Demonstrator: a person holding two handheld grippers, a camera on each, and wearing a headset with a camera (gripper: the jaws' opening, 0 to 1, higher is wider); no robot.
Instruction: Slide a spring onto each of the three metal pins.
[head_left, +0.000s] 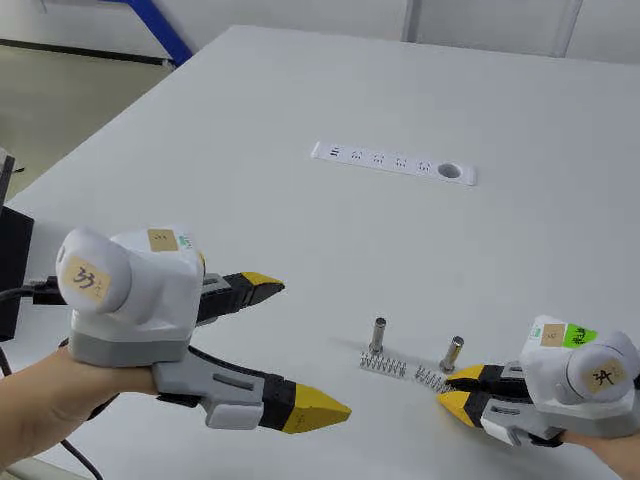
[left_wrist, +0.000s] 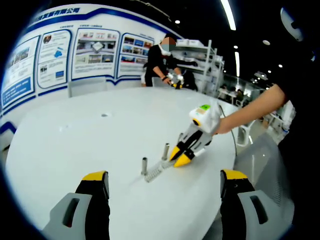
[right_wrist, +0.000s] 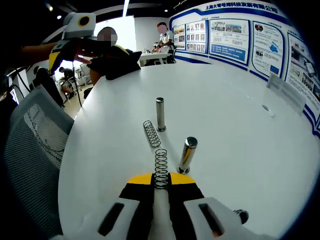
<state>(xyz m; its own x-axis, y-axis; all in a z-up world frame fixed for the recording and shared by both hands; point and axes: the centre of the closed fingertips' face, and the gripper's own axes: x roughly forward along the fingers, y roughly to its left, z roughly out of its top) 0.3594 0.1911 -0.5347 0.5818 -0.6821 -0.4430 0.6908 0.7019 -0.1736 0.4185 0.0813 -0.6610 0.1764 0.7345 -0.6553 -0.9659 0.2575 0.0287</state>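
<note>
Two short metal pins stand on the white table: one (head_left: 378, 334) (right_wrist: 160, 114) upright, the other (head_left: 452, 353) (right_wrist: 187, 155) leaning a little. A loose spring (head_left: 383, 365) (right_wrist: 151, 133) lies at the foot of the first pin. A second spring (head_left: 431, 380) (right_wrist: 161, 167) lies beside the leaning pin, its near end pinched between the yellow tips of my right gripper (head_left: 452, 388) (right_wrist: 160, 181), which is shut on it. My left gripper (head_left: 300, 348) (left_wrist: 162, 182) hovers well to the left of the pins, jaws wide open with nothing between them.
A white power strip (head_left: 393, 162) is set into the table (head_left: 300, 110) farther back. The right gripper (left_wrist: 181, 159) shows in the left gripper view beside the pins. A mesh chair (right_wrist: 30, 145) stands at the table's edge. People stand by the far shelves.
</note>
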